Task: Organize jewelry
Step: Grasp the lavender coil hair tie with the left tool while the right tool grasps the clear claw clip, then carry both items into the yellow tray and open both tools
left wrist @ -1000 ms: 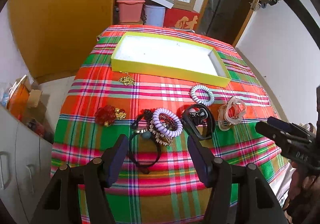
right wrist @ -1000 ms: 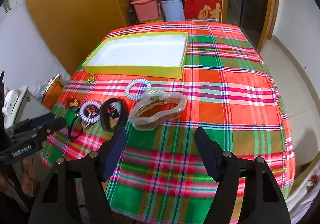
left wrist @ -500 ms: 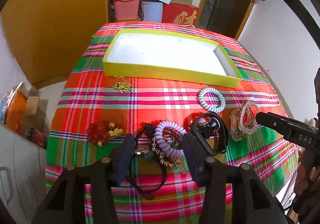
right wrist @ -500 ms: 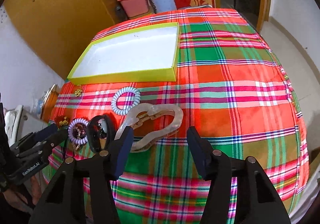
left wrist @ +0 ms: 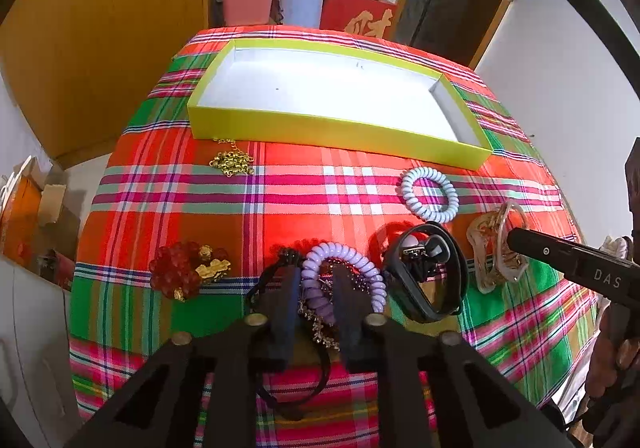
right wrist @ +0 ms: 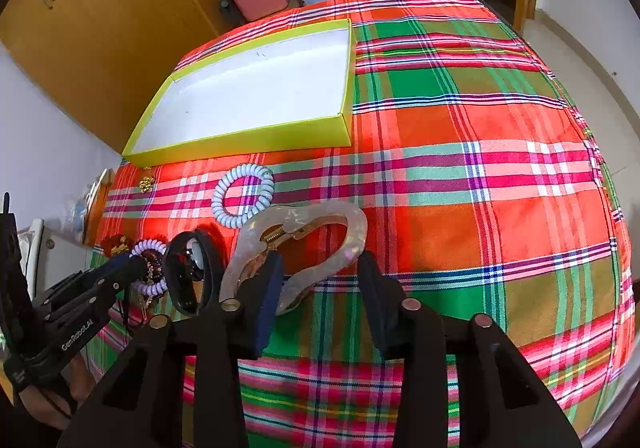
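My left gripper (left wrist: 318,300) points down at the plaid table, its jaws closing, and the pads pinch the near side of a purple coil hair tie (left wrist: 340,256). The tie lies on a tangle of beads and a black cord. My right gripper (right wrist: 320,288) straddles the near loop of a pearly hair claw clip (right wrist: 354,228). Its jaws are closing, and a strip of cloth still shows beside the right pad. The clip also shows in the left wrist view (left wrist: 482,244). An empty yellow box (left wrist: 328,128) with a white floor lies farther back.
A white coil tie (left wrist: 430,194), a black clip (left wrist: 428,272), a red bead flower (left wrist: 180,272) and a gold chain (left wrist: 232,164) lie on the cloth. Behind the table's far edge stand bins and cartons (left wrist: 248,0). A wooden cupboard stands at the left.
Both grippers have sunk toward the table and narrowed. The left one closed onto the purple coil tie. The right one came down around the pearly clip.
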Demonstrator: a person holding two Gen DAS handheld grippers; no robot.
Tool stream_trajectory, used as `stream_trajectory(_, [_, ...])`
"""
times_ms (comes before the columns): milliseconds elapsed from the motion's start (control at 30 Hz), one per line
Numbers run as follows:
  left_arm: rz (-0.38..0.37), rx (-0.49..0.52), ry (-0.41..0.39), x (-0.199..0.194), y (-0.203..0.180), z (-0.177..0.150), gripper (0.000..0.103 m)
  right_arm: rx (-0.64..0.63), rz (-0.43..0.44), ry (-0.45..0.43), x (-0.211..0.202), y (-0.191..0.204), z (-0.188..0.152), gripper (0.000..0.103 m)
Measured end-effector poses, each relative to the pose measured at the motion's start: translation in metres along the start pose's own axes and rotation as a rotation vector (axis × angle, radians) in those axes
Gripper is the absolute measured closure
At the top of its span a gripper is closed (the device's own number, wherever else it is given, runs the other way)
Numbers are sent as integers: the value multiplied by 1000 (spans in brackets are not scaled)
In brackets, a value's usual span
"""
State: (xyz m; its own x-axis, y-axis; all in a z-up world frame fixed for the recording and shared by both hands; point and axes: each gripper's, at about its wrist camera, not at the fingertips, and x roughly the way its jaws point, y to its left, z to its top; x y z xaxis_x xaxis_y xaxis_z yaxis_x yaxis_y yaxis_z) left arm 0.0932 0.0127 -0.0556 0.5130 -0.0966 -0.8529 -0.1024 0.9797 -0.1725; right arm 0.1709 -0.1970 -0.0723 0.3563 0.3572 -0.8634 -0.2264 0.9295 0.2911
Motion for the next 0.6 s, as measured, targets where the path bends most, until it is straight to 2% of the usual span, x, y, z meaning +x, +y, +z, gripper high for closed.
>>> stream_trajectory(133, [-15,-14,-10,-4,2,0,93,-12,2,-2,-3,2,-1,84])
stream_trajectory(333, [-35,-29,-39,-16,5,0,94,-25,3,-7,-6,2,-5,93])
stream_trajectory(600, [-60,-48,-86,-40,7,1,94,-31,-8,-18,-19,-4,-15,93])
